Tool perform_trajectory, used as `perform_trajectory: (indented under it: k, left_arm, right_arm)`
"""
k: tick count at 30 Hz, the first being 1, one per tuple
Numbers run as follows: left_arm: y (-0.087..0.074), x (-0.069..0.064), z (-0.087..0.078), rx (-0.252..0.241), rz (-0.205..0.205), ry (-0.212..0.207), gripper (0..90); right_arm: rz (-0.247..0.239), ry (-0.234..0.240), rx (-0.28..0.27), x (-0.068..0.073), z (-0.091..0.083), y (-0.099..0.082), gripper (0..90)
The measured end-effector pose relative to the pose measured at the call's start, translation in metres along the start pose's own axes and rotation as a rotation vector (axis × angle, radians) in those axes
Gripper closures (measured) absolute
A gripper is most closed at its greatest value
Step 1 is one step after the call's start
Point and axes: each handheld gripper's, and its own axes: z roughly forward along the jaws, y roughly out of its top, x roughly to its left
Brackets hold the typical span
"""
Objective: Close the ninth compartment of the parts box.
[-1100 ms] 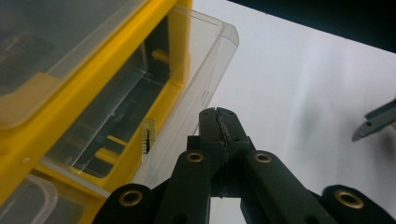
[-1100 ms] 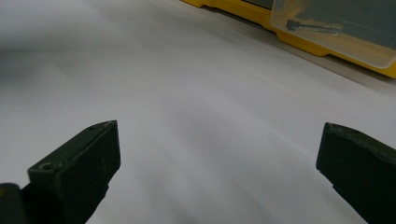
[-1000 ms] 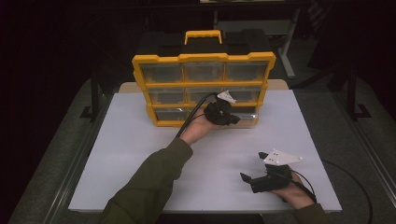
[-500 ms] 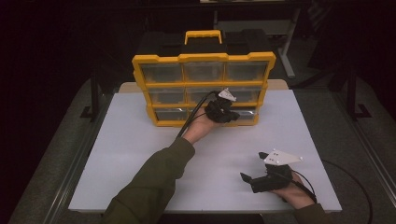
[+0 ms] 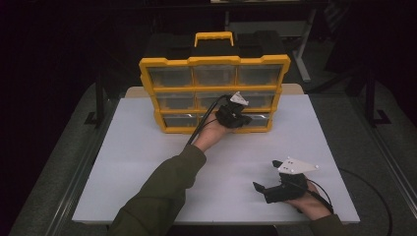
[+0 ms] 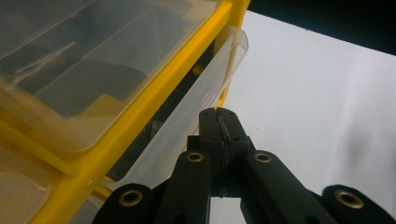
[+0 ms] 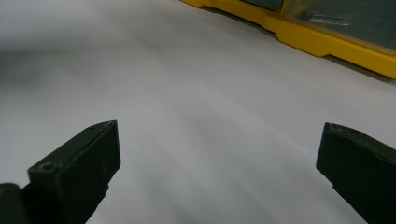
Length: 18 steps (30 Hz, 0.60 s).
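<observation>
Left gripper reaches to the yellow drawer box at 12 o'clock on the white desk, at the bottom row of drawers. In the left gripper view its jaws are pressed together on the thin lip of a clear drawer — pinching the edge, no gap visible between them. That drawer front stands slightly out from the yellow frame. Clear drawers above it are in the frame, with dark contents that are blurred.

Right gripper rests low at 5 o'clock on the desk, held in the right hand, well apart from the box. Its jaws are spread wide — in the right gripper view bare desk lies between them, nothing held or touched. The box's yellow base shows at 1 o'clock in that view.

Black cable trails from the left gripper back along the green sleeve.
</observation>
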Motion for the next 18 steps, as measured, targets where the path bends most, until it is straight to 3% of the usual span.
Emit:
perform_trajectory:
  k: [18]
  left_arm:
    - [0.0005, -0.0008, 0.0027, -0.013, 0.011, 0.048, 90.0]
  right_arm:
    - [-0.004, 0.004, 0.005, -0.0001, 0.0005, -0.0004, 0.0]
